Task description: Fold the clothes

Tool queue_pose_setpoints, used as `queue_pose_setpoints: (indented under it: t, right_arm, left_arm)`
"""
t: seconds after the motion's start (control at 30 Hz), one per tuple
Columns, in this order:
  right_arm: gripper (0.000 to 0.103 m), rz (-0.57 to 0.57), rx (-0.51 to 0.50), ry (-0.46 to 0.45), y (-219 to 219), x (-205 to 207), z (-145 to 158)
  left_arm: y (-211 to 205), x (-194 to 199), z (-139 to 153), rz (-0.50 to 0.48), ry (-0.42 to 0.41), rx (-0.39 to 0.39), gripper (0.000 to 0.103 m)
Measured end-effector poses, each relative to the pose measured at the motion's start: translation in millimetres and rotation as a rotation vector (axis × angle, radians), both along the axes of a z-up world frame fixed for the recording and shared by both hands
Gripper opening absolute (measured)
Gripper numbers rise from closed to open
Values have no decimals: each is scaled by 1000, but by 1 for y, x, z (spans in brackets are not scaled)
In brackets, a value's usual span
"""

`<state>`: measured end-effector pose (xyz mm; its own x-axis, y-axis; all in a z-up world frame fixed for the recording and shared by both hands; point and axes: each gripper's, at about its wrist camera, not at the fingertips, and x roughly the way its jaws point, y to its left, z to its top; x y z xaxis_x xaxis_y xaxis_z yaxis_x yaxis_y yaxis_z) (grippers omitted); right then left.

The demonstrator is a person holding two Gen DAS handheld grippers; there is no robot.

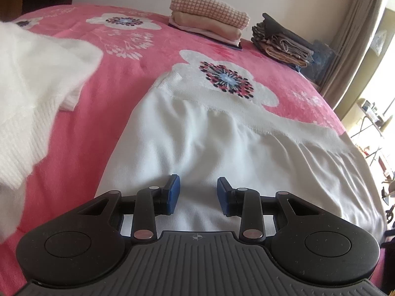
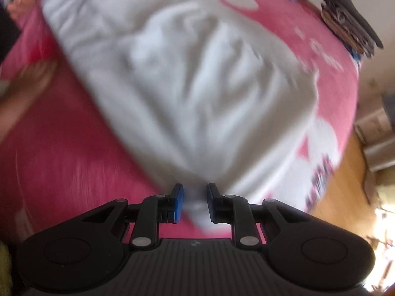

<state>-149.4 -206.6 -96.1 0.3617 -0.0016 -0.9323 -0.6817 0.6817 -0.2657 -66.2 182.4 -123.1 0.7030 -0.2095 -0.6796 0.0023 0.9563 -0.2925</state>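
A white garment [image 1: 222,143] lies spread on the pink flowered bedspread [image 1: 123,74], its ribbed band toward the far side. My left gripper [image 1: 198,196] is open and empty, low over the garment's near part. In the right wrist view, which is blurred, the same white garment [image 2: 192,79] stretches away from me. My right gripper [image 2: 195,203] has its jaws partly closed around a corner of that garment [image 2: 197,212], which passes between the blue pads [image 2: 179,203].
A fluffy white knit sweater [image 1: 32,93] lies at the left. Two folded piles stand at the far edge: pink checked [image 1: 209,17] and dark and tan [image 1: 281,42]. Curtain [image 1: 358,37] and wooden floor [image 2: 345,185] lie to the right. A person's arm [image 2: 22,91] shows at left.
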Motion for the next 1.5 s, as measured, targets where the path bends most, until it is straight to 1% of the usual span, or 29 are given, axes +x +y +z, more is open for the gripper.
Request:
queue_pose_setpoints:
  t: [0.07,0.13,0.17,0.33,0.4,0.47,0.5,0.77,0.8,0.87,0.9,0.97,1.03,1.07,1.13,1.23,1.4,1.5]
  right_arm:
    - [22,8,-2,-47,10,0,5]
    - [22,22,38,-95,25,6,8]
    - [22,21,47,-101,27,8,7]
    - [22,-42,1,-29,-5,7,-5]
    - [21,-100,-29,-5,-24,5,1]
    - [21,-121,-66,-22,-35,3,7]
    - [21,-118,-73,-29,-37,3,10]
    - [21,-17,16,37,-29,9,19]
    - [21,-45,37,51,-34,13,20]
    - [21,-202,120,99,-63,28,26]
    - [22,-257,166,126,-77,33,29]
    - [22,-311,244,189,-93,42,29]
    - [24,-361,326,273,-104,49,23]
    - [26,-390,361,322,-108,54,17]
    - [34,-435,413,397,-119,64,6]
    - [34,-448,452,453,-129,75,-5]
    - [34,-393,509,531,-131,84,-14]
    - [29,-355,515,550,-126,83,-18]
  left_arm:
    - [0,0,0,1,1,0,33]
    - [1,0,1,6,5,-7,33]
    - [1,0,2,8,5,-8,33]
    - [3,-1,1,12,3,-17,33]
    - [3,0,0,9,2,-14,33]
    - [3,0,0,4,2,-7,33]
    - [3,1,1,1,2,-5,33]
    - [8,-2,3,17,-6,-2,33]
    - [10,-2,2,21,-6,-5,33]
    - [11,-3,1,20,-7,-6,33]
    - [11,-3,1,16,-7,-2,33]
    - [10,-2,1,9,-7,8,33]
    - [10,-2,2,8,-5,9,33]
    - [10,-2,2,9,-5,7,33]
    - [10,-2,2,13,-4,2,33]
    - [10,-2,2,18,-3,4,33]
    - [7,-1,2,15,1,19,33]
    - [7,-1,2,14,4,24,33]
